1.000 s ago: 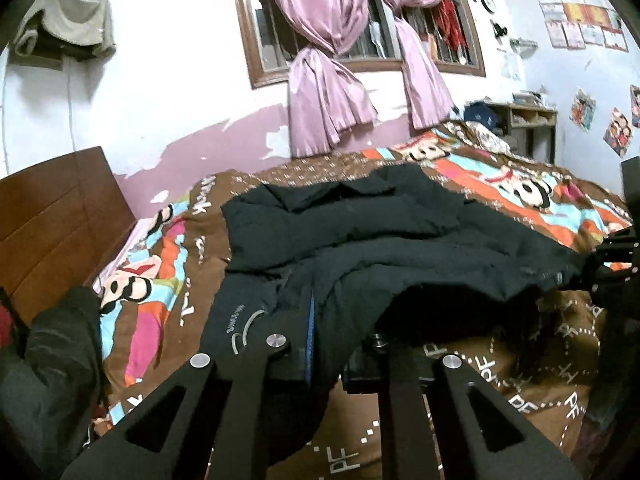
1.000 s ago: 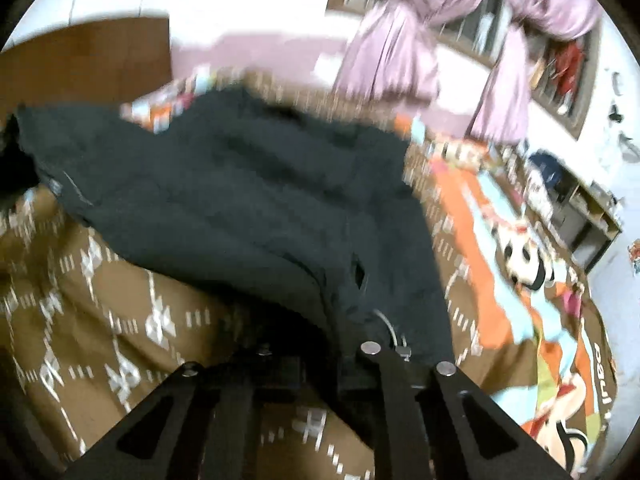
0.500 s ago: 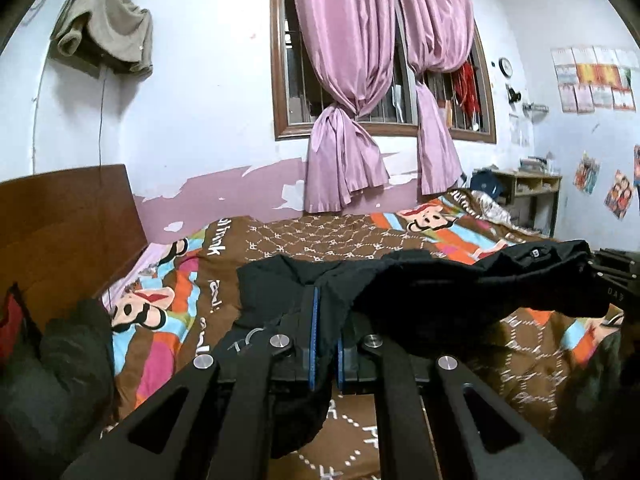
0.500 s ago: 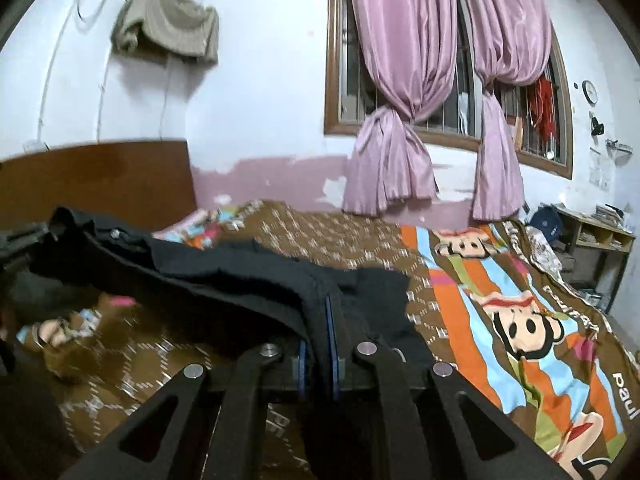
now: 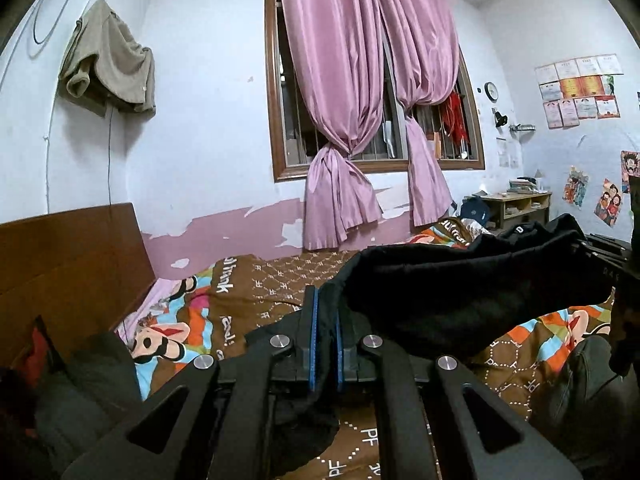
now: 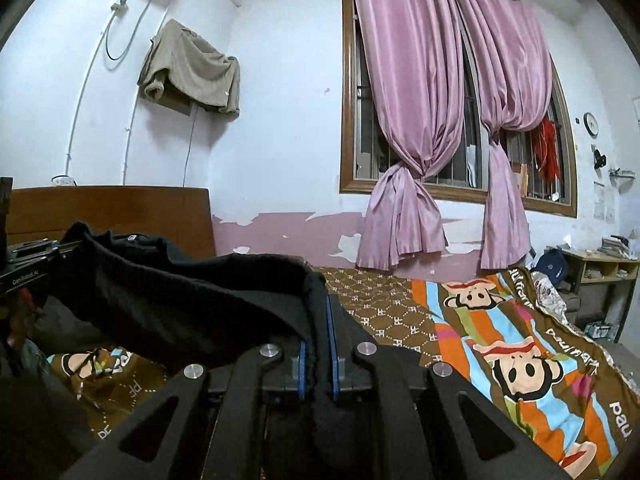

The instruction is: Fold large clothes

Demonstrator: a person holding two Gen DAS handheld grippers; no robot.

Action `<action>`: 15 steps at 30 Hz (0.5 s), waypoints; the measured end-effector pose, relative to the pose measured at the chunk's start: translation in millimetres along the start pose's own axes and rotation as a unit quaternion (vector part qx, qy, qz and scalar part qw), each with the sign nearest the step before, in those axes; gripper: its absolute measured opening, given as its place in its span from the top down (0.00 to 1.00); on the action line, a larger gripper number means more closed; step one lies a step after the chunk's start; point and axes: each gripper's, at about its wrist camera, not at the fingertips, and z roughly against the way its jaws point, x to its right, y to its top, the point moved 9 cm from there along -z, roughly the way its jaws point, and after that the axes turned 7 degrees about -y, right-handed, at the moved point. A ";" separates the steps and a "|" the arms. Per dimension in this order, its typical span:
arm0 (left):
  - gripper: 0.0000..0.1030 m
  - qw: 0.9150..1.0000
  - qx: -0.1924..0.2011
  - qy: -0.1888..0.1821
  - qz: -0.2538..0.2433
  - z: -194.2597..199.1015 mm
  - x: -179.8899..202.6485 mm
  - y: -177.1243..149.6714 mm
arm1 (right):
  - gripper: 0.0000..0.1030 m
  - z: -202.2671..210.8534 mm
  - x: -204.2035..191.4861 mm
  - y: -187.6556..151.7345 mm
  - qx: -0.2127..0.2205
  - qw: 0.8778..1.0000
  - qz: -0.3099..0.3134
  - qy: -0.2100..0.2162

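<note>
The left gripper (image 5: 325, 332) and right gripper (image 6: 318, 344) each clenched an edge of the black garment (image 5: 460, 292) between their fingers; it hung stretched between them, lifted above the bed (image 6: 500, 332).

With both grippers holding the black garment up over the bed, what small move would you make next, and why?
Probably carry the black fabric garment forward and lower it flat: the left gripper and right gripper each pinch an edge, and it sags above the patterned bedspread.
</note>
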 end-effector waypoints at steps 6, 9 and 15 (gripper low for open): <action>0.95 1.000 -0.011 -0.004 0.006 -20.6 -3.6 -11.8 | 0.93 -29.4 7.7 -14.1 -0.013 1.000 -0.011 -0.008; 0.95 1.000 -0.014 -0.005 -0.002 -32.8 -2.9 -12.0 | 0.93 -49.8 16.2 -15.9 -0.019 0.999 -0.026 -0.006; 0.95 1.000 -0.018 -0.002 -0.021 -72.6 -10.3 0.6 | 0.92 -94.2 28.7 -13.0 -0.024 0.999 -0.040 -0.012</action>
